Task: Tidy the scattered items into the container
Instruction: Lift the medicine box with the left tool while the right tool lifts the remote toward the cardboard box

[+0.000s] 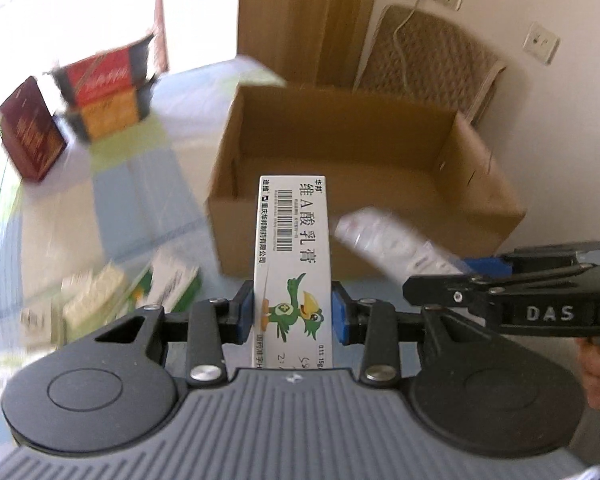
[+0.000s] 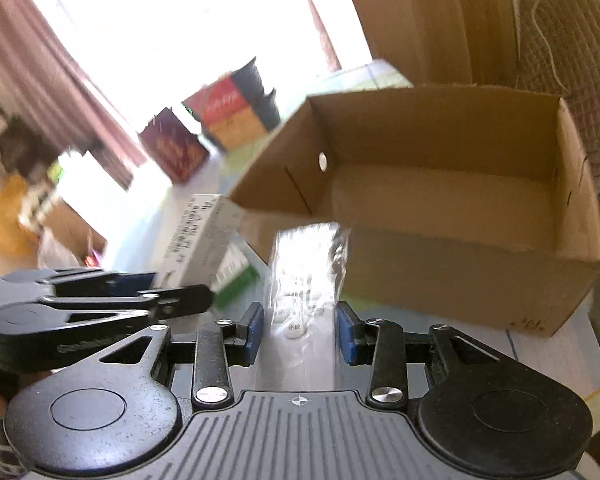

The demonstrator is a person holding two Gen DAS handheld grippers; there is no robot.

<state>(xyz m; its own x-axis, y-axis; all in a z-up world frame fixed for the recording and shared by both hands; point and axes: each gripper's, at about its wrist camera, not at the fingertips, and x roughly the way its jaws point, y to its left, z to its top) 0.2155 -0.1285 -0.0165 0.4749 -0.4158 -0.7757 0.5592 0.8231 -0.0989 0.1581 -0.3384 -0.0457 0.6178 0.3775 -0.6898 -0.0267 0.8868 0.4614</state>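
Nearest me, my left gripper [image 1: 293, 314] pinches a white ointment carton [image 1: 292, 256]; my right gripper [image 2: 299, 330] clamps a clear blister pack [image 2: 306, 268], both just short of the open cardboard box [image 1: 364, 184].

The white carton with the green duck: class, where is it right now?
The white carton is clamped in the left gripper, just short of the cardboard box.

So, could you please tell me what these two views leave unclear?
- Cardboard box floor: left wrist view, near wall hides it.
- Clear blister pack print: right wrist view, glare and blur.
- Small boxes on the table: left wrist view, motion blur.
- Ointment box lower end: left wrist view, behind the gripper body.
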